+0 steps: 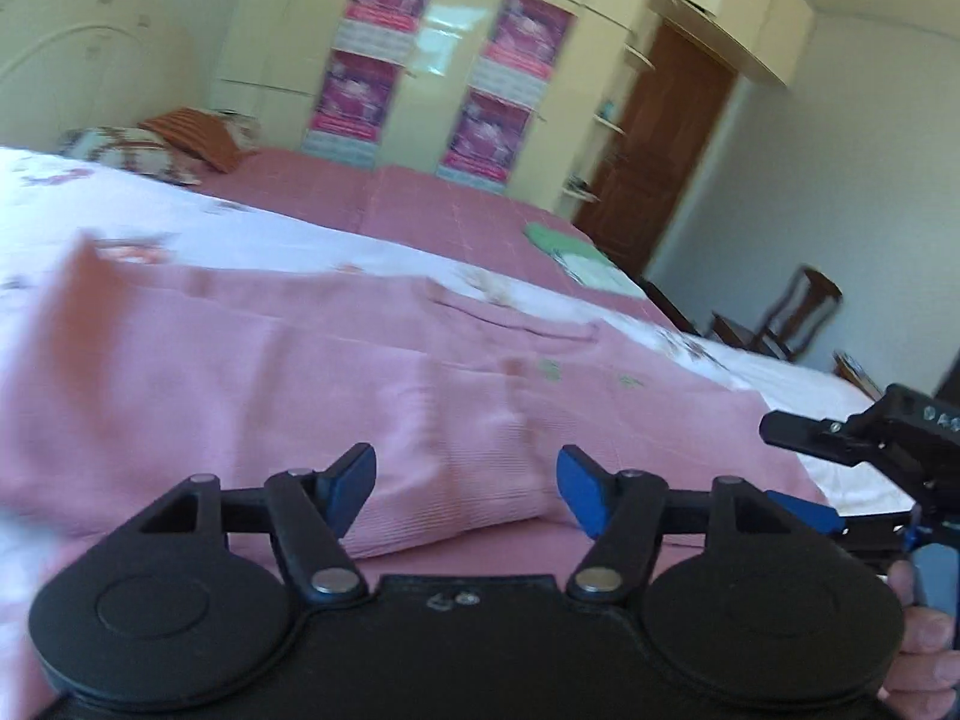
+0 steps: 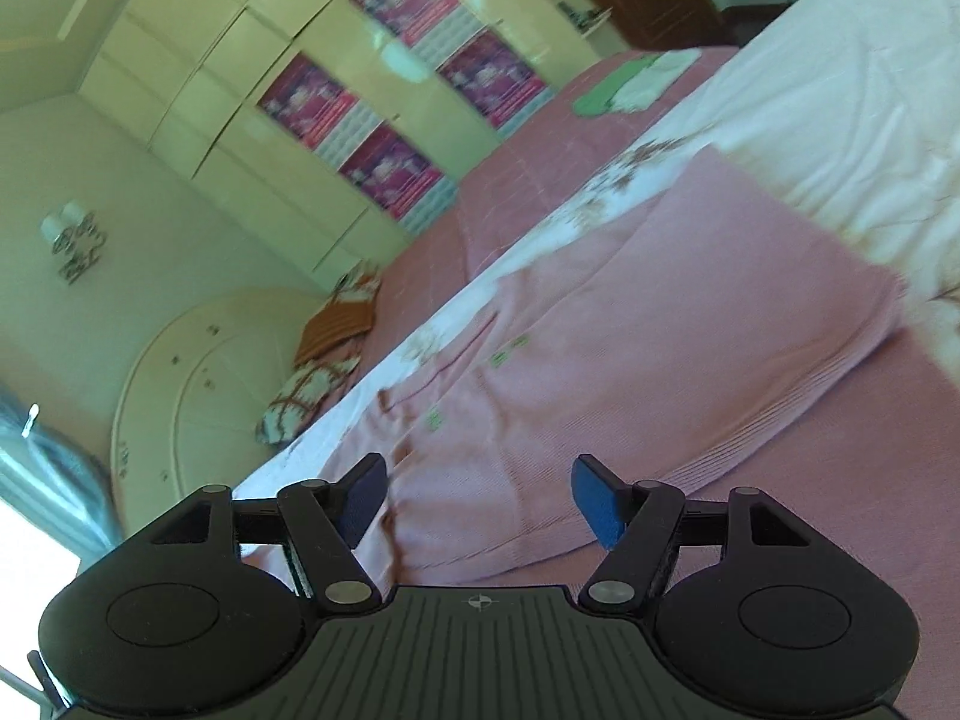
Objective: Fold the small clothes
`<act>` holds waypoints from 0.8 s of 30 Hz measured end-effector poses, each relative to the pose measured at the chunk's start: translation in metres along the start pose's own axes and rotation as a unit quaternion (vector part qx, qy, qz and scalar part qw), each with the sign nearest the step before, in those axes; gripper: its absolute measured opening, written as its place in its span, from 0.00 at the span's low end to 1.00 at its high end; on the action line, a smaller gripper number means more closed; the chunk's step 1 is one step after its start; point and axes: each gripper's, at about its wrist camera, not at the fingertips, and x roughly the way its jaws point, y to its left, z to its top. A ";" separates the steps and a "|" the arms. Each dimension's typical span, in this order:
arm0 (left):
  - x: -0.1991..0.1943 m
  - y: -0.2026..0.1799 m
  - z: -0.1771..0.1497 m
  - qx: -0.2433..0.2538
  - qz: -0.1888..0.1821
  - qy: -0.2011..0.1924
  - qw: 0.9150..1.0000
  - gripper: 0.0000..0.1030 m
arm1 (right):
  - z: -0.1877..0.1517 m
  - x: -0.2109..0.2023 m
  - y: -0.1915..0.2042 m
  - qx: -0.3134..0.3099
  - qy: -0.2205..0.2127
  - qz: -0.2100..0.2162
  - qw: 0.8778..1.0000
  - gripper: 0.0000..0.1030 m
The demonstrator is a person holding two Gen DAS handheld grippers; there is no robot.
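Note:
A pink knitted garment (image 1: 360, 372) (image 2: 630, 330) lies spread on the bed, partly folded, with small green marks near its middle. Its ribbed hem faces both grippers. My left gripper (image 1: 465, 474) hovers open just before the hem, its blue pads apart and touching nothing. My right gripper (image 2: 480, 474) is open too, over the garment's near edge, with nothing pressed between its pads. In the left wrist view the right gripper (image 1: 792, 468) shows at the right edge, beside the garment's corner, with a hand (image 1: 924, 648) behind it.
The bed carries a white floral sheet (image 1: 300, 228) over a pink bedspread (image 1: 456, 204). Folded green and white clothes (image 1: 570, 252) (image 2: 636, 84) sit at its far edge. Pillows (image 1: 150, 144) lie by the headboard. A wardrobe with posters, a brown door and a wooden chair (image 1: 792, 312) stand beyond.

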 end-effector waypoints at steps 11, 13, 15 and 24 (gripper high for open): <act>-0.070 0.120 -0.020 -0.034 0.122 0.017 0.992 0.61 | -0.064 0.091 0.052 -0.076 0.124 0.006 0.989 0.41; -0.067 0.122 -0.018 -0.030 0.117 0.016 0.992 0.61 | -0.070 0.098 0.055 -0.069 0.123 0.002 0.990 0.33; -0.065 0.121 -0.014 -0.023 0.106 0.012 0.994 0.61 | -0.071 0.102 0.057 -0.062 0.121 0.008 0.991 0.32; -0.041 0.117 -0.006 0.016 0.072 0.027 0.997 0.60 | -0.064 0.094 0.117 -0.180 0.052 0.015 0.982 0.04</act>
